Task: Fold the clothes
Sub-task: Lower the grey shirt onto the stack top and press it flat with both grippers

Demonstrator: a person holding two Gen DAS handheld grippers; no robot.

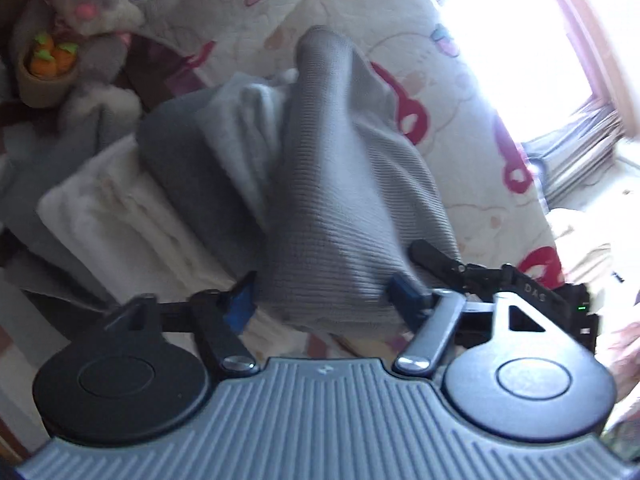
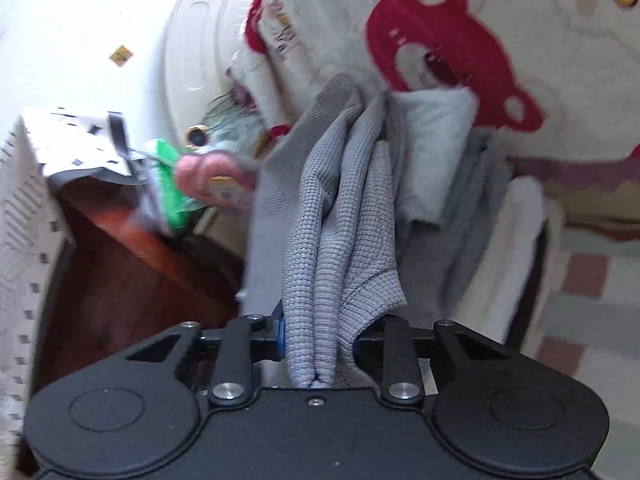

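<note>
In the left wrist view, the left gripper (image 1: pixel 320 300) clamps the near end of a grey knit garment (image 1: pixel 344 200), which stretches toward 12 o'clock over folded clothes (image 1: pixel 120 216) on the bed's bear-print blanket (image 1: pixel 472 160). In the right wrist view, the right gripper (image 2: pixel 318 340) pinches the bunched garment (image 2: pixel 340 240), a plush toy (image 2: pixel 212 176) at 10 o'clock.

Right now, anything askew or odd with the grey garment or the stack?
The grey waffle-knit garment hangs bunched into vertical ropes in the right gripper, not flat. The left gripper grips a wider fold. The folded pile of grey and white clothes behind looks tidy. No damage visible.
</note>
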